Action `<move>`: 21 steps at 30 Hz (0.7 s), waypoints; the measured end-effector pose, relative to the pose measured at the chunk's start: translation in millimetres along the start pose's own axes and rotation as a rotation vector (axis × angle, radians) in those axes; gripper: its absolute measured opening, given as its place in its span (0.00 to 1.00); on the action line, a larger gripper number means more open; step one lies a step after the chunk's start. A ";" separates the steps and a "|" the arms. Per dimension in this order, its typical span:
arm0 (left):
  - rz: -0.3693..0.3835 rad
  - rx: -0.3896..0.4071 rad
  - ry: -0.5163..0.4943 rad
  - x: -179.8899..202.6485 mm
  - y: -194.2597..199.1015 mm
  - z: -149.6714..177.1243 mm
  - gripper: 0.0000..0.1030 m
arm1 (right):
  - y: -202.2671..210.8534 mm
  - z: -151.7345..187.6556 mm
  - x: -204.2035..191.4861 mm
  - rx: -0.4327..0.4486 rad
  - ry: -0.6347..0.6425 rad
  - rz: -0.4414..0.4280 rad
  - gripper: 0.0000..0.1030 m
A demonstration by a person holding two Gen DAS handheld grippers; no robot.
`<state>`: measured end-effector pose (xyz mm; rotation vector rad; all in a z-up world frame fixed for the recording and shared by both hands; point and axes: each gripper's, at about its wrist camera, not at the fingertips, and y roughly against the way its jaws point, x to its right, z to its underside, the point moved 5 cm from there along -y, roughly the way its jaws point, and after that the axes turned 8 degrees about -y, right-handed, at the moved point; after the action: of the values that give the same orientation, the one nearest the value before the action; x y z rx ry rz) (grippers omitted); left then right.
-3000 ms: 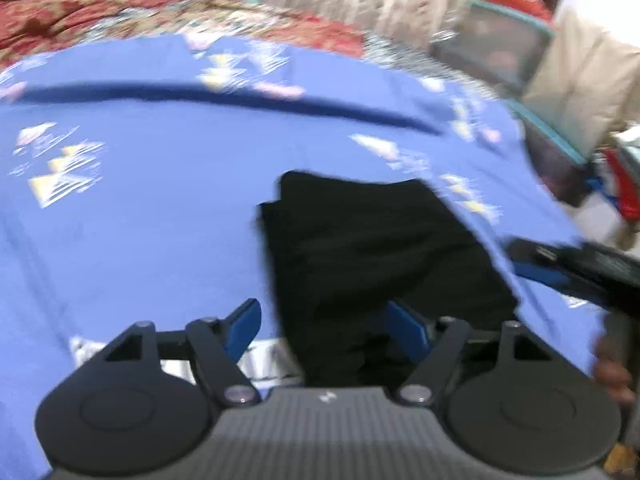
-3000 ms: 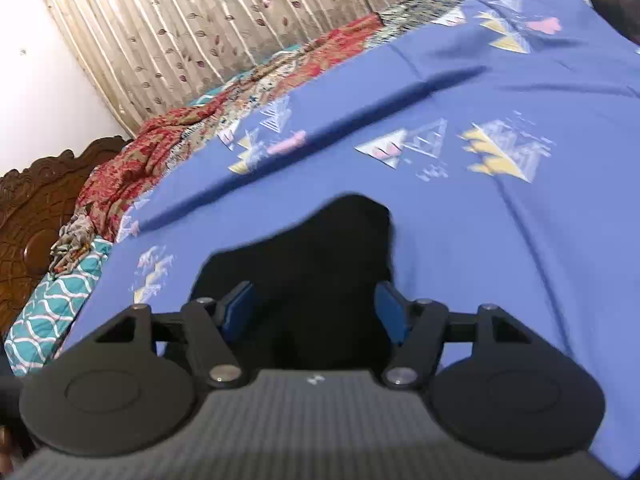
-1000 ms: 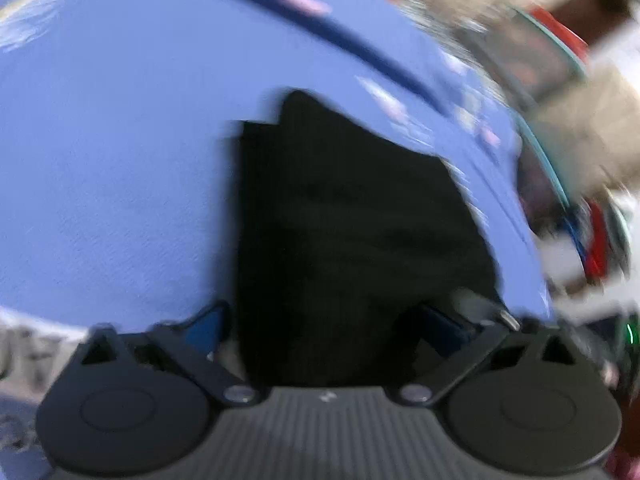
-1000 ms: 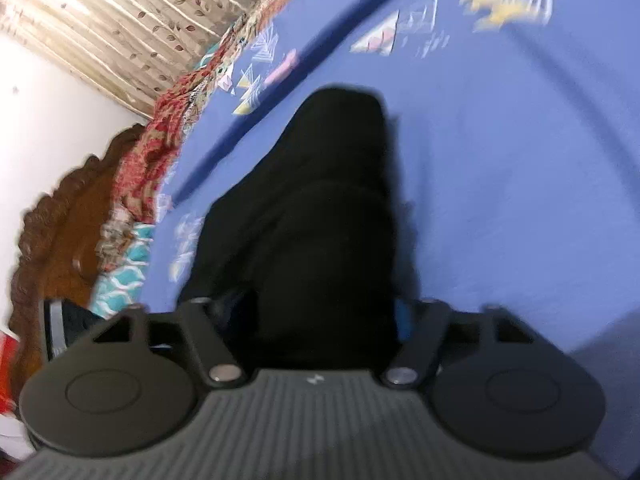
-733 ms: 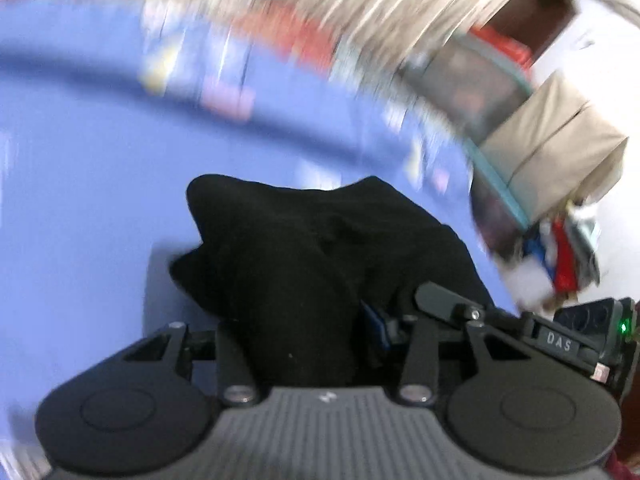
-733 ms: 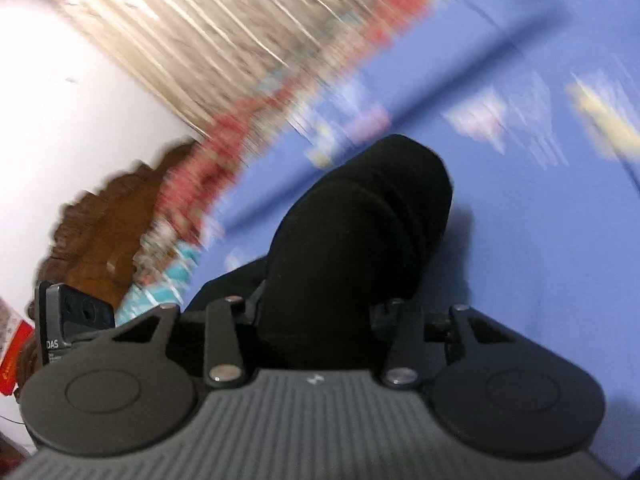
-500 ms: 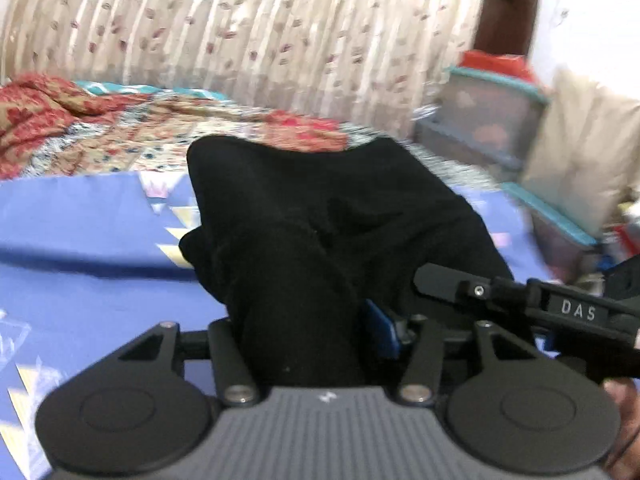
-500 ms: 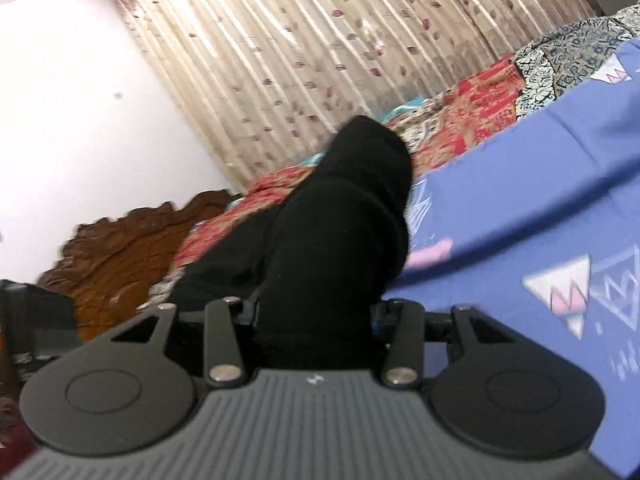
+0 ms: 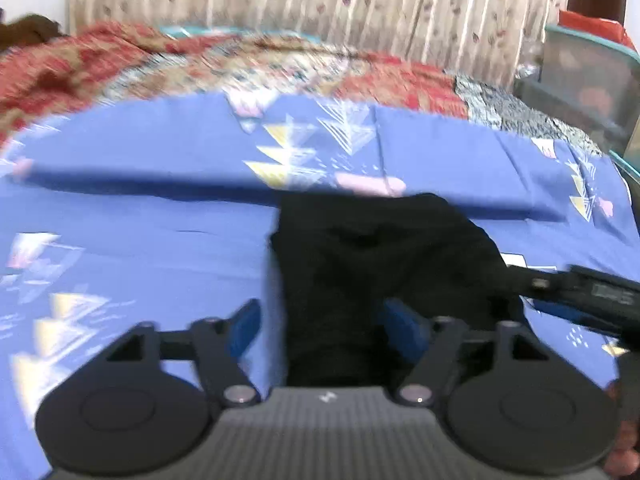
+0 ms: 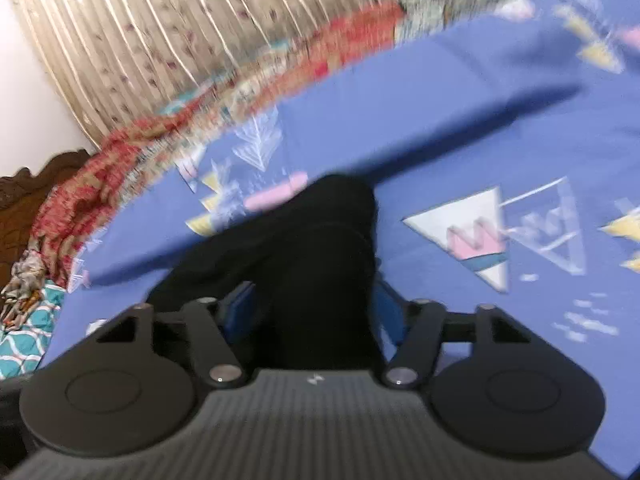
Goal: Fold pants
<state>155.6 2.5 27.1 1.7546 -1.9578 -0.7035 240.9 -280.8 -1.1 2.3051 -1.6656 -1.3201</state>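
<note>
Now both grippers, left gripper (image 9: 326,326) and right gripper (image 10: 314,306), stand spread wide astride the folded black pants (image 9: 380,264) at frame centre, apparently letting the bundle settle on the blue sheet (image 9: 140,240).

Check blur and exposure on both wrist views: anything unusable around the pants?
Left wrist: motion blur smears the quilt and bedsheet; the black pants are a textureless dark mass, folds unreadable. Right wrist: streaked blur on the curtain; pants equally underexposed. Fisheye bends the bed edge in both.
</note>
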 end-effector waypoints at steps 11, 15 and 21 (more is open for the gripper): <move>-0.147 -0.114 -0.062 20.0 124.6 80.1 0.99 | 125.5 120.6 -18.4 -0.094 -0.002 0.116 0.90; -0.131 -0.150 -0.052 29.9 151.7 101.7 1.00 | 143.6 151.7 -29.5 -0.203 0.001 0.096 0.90; -0.102 -0.186 -0.025 33.9 173.3 128.2 1.00 | 160.3 161.5 -43.4 -0.210 -0.007 0.070 0.91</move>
<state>-62.4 -5.9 32.8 1.7480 -1.7663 -0.9158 12.1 -245.1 -6.2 2.1086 -1.5129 -1.4149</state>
